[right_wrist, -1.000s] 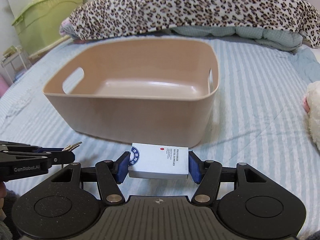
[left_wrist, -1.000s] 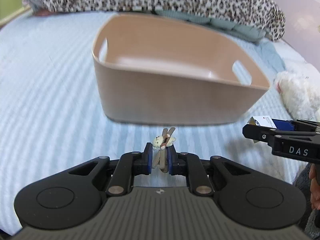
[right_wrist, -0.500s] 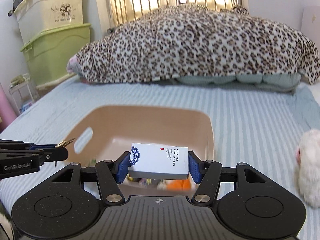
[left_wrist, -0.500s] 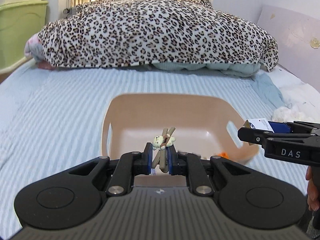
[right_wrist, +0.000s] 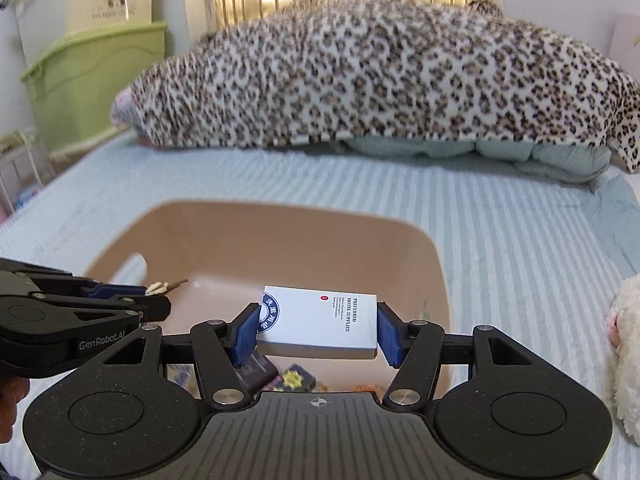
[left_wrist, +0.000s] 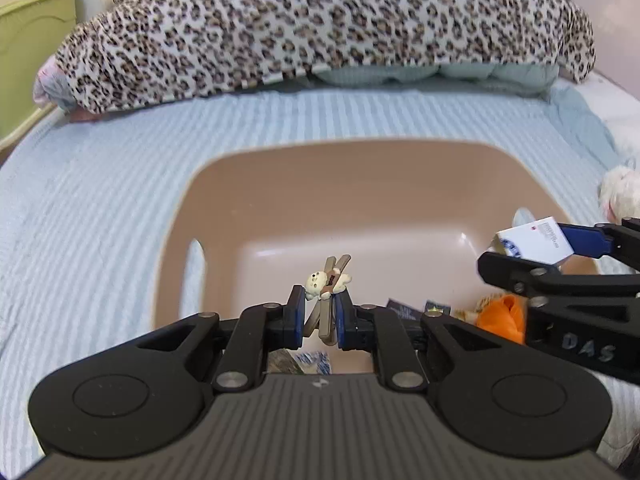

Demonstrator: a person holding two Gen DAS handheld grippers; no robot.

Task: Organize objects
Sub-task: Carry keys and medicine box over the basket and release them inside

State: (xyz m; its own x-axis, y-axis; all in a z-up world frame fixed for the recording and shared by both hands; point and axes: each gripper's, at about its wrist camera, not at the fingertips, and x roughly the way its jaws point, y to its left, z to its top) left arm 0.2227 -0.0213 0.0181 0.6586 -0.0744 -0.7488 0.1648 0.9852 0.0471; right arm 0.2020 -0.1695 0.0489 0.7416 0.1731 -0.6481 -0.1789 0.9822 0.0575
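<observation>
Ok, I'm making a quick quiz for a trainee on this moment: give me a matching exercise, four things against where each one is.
Things:
1. bear clip
2. white box
3. orange item
4. leopard blanket

Places:
A. lying inside the beige tub
B. clamped in the right gripper
C. heaped at the far end of the bed
D. clamped in the left gripper

Pairs: 1-D, 2-B, 3-A, 4-C
</observation>
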